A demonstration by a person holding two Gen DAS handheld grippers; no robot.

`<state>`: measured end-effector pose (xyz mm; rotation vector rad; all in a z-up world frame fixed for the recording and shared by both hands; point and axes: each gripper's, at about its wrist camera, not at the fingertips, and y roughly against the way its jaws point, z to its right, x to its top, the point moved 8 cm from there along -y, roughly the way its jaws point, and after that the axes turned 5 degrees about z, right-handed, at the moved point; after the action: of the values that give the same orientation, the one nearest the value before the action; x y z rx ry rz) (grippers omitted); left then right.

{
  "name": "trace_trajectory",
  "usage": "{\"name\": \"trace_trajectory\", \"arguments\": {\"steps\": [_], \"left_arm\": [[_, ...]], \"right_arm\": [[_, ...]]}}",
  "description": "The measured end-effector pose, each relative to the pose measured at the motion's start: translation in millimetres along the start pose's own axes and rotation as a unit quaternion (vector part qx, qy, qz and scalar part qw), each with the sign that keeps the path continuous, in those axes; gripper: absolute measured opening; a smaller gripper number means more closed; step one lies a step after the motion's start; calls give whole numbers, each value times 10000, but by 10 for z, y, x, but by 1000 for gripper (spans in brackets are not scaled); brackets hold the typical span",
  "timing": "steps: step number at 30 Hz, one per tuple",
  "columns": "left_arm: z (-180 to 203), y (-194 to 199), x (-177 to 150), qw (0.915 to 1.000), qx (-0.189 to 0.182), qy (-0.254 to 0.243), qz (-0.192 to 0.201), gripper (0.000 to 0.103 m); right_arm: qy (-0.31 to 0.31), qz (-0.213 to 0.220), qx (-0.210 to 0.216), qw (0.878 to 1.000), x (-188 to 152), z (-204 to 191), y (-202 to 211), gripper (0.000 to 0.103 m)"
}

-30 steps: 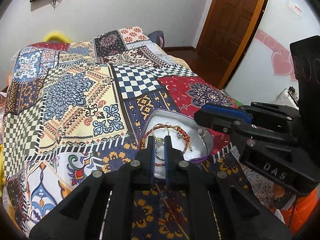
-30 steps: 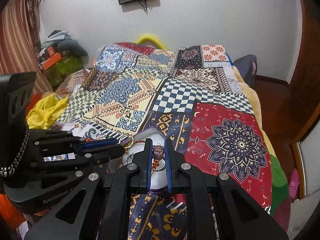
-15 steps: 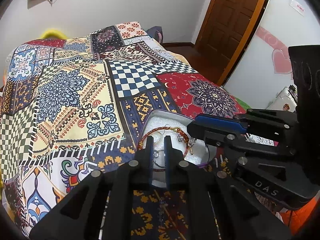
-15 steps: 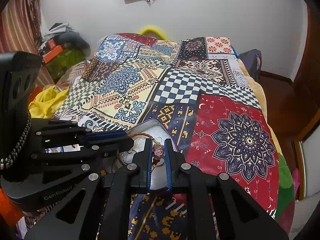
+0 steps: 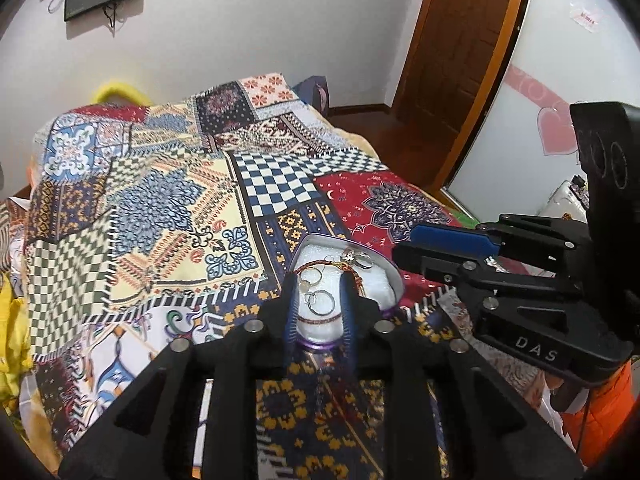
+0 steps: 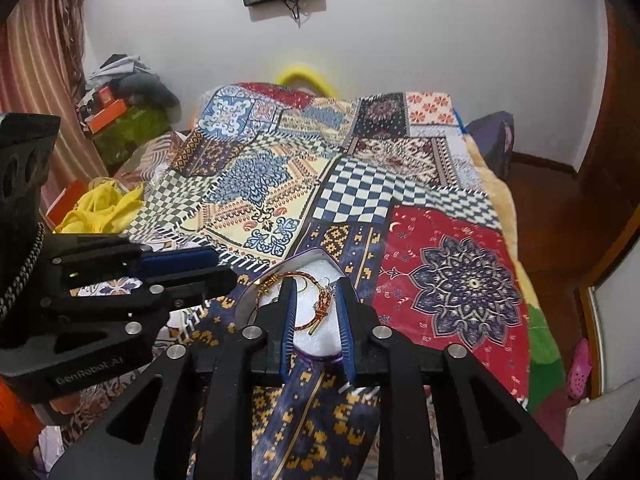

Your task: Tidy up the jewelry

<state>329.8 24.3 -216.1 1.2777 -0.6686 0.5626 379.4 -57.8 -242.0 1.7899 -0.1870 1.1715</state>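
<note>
**A:** Where has the jewelry ended up?

**B:** In a shallow tin (image 5: 394, 280) with a purple rim and white padding, set on the patchwork bedspread (image 5: 160, 216) near the foot of the bed. I'd guess it sits there so both grippers can reach it from the bed's edge. The padding probably keeps small pieces from sliding about.

**A:** What's inside?

**B:** A red and gold braided cord bracelet (image 6: 316, 308) curves across the white lining. From the left wrist view, several thin hoop earrings (image 5: 320, 303) lie near the front, and a few small silvery pieces (image 5: 356, 258) sit toward the back. They're too small to name for sure.

**A:** And the grippers?

**B:** The left gripper (image 5: 318, 308) hangs just over the near rim of the tin, its fingers (image 5: 291, 312) spread with nothing between them; the hoops show through the gap. The right gripper (image 6: 314, 316) is the same: fingers (image 6: 289, 320) apart, empty, with the bracelet's knotted end visible between them.

**A:** Why both over one tin?

**B:** My reading is that each has something lined up below it. Both sets of fingers stand wide enough to close on a thin piece.

**A:** Any risk?

**B:** The cord and hoops lie close together, possibly touching, so lifting one may drag another. The two grippers are also near each other over a small tin.
</note>
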Motion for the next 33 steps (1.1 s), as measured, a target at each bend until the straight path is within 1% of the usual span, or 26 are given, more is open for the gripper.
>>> {"name": "trace_trajectory", "arguments": {"steps": [3,6,8,12,17,21,27,33], "left_arm": [[31,155,-8,10000,25,-33,52,21],[55,333,-39,9999,68,-50,107,22],[56,434,-69,9998,97,-41,139,28],[57,569,-163,9998,170,-62,128,29],[50,641,-359,9998,187,-52,-2,29],[27,631,-558,9997,181,-28,-180,29],[-31,589,-864,9989,172,18,-436,29],[-80,529,-1083,9979,207,55,-619,29]], "right_arm": [[41,86,-46,9999,1,-46,126,23],[5,174,-75,9998,-19,-72,254,33],[-29,214,-69,9997,-43,-90,317,34],[-28,188,-68,9998,-160,-157,402,34],[-17,6,-42,10000,-347,-244,379,34],[-31,-243,31,9997,-550,-310,297,34],[2,-598,145,9981,-819,-440,149,34],[124,-950,216,9952,-1011,-555,-62,34]]}}
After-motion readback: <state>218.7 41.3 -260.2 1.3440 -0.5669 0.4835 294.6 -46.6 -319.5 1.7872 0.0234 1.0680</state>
